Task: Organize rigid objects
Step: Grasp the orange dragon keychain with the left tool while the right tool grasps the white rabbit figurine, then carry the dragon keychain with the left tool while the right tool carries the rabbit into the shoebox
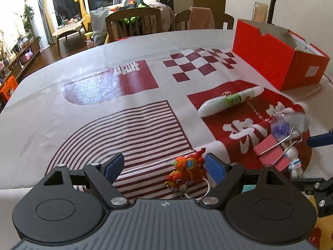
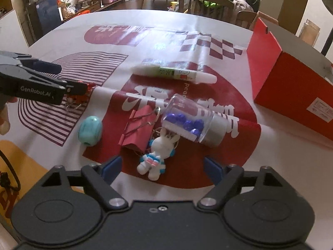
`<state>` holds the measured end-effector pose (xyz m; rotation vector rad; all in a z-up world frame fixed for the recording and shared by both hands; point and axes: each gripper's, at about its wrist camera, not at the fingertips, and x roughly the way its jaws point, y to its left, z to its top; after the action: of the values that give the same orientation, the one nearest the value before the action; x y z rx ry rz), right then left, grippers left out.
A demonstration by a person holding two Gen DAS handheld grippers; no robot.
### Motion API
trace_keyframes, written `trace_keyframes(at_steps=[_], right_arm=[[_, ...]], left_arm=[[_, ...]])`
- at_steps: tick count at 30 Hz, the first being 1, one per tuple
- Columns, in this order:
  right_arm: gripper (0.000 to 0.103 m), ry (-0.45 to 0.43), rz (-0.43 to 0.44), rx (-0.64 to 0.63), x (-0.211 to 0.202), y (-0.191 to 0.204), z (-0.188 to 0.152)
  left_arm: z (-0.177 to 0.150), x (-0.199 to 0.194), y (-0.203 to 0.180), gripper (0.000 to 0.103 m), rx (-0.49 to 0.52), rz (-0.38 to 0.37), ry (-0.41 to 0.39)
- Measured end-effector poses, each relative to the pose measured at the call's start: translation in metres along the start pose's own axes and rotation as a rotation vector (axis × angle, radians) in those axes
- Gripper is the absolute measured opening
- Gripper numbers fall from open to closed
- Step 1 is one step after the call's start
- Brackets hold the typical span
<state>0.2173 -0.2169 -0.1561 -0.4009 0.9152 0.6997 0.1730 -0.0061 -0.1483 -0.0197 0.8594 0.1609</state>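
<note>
- Tongs first: the left gripper (image 1: 164, 166) hung with its blue pads apart, clamped on nothing, and the red-and-orange dragon keychain (image 1: 186, 169) stood between them, close against the pad on the robot's right; its ring and clasp trailed back under the gripper body. I judged that a squeeze from there could catch the charm off-centre and let it twist out, or pinch only the loose ring.
- Right gripper (image 2: 162, 167) also stood apart, gripping nothing, with the white rabbit keychain (image 2: 159, 151) lying between and just ahead of its pads.
- Rabbit's ears ran under the glass jar of blue beads (image 2: 188, 120), and its ring seemed tangled near the wire handles of the pink binder clip (image 2: 138, 127), which touched it. Lifting the rabbit could, I thought, drag the clip along or set the tipped jar rolling.
- Teal oval bead (image 2: 90, 130) lay just left of the clip, round enough to roll if nudged.
- Beyond, the white tube with the green label (image 2: 173, 74) lay crosswise on the printed tablecloth (image 2: 108, 35), apart from the rest.
- Farthest, at the right, sat the open red box (image 2: 291, 85), the likely place for everything. Both grippers worked close together, so a clash between them looked possible.
</note>
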Motion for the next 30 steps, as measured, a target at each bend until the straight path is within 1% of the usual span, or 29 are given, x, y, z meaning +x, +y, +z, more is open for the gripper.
trace_keyframes(at_steps=[4, 8, 11, 13, 16, 18, 19, 21, 22, 23, 24, 26, 30], right_arm=[[0.079, 0.009, -0.001, -0.009, 0.004, 0.002, 0.0], [0.072, 0.013, 0.004, -0.013, 0.007, 0.004, 0.0], [0.071, 0.009, 0.01, -0.01, 0.007, 0.004, 0.0], [0.069, 0.008, 0.02, -0.002, 0.007, 0.003, 0.001], [0.064, 0.001, 0.03, -0.003, 0.007, 0.004, 0.001], [0.062, -0.003, 0.035, -0.001, 0.007, 0.003, 0.001], [0.058, -0.007, 0.032, 0.004, 0.007, 0.003, 0.001], [0.054, -0.012, 0.028, 0.012, 0.006, 0.001, 0.0], [0.049, -0.014, 0.026, 0.018, 0.006, 0.0, 0.0], [0.046, -0.016, 0.02, 0.023, 0.005, -0.001, -0.001], [0.045, -0.017, 0.02, 0.029, 0.005, -0.003, -0.001], [0.033, -0.02, 0.009, 0.034, 0.004, -0.003, -0.001], [0.033, -0.021, 0.003, 0.044, 0.001, -0.004, -0.003]], left_arm=[[-0.003, 0.004, -0.003, 0.085, 0.016, -0.008, 0.017], [-0.006, 0.006, -0.012, 0.085, 0.078, -0.006, 0.014], [-0.008, 0.01, -0.018, 0.084, 0.109, -0.01, 0.033], [-0.01, 0.01, -0.021, 0.083, 0.125, -0.002, 0.03], [-0.01, 0.01, -0.023, 0.078, 0.137, -0.007, 0.027], [-0.009, 0.009, -0.024, 0.068, 0.146, -0.012, 0.024], [-0.009, 0.009, -0.026, 0.065, 0.154, -0.015, 0.022], [-0.009, 0.007, -0.028, 0.054, 0.167, -0.016, 0.022], [-0.008, 0.006, -0.029, 0.052, 0.168, -0.016, 0.024], [-0.008, 0.006, -0.03, 0.047, 0.166, -0.015, 0.026], [-0.008, 0.006, -0.03, 0.043, 0.163, -0.017, 0.029], [-0.007, 0.005, -0.031, 0.04, 0.167, -0.016, 0.031], [-0.008, 0.004, -0.032, 0.04, 0.165, -0.02, 0.035]])
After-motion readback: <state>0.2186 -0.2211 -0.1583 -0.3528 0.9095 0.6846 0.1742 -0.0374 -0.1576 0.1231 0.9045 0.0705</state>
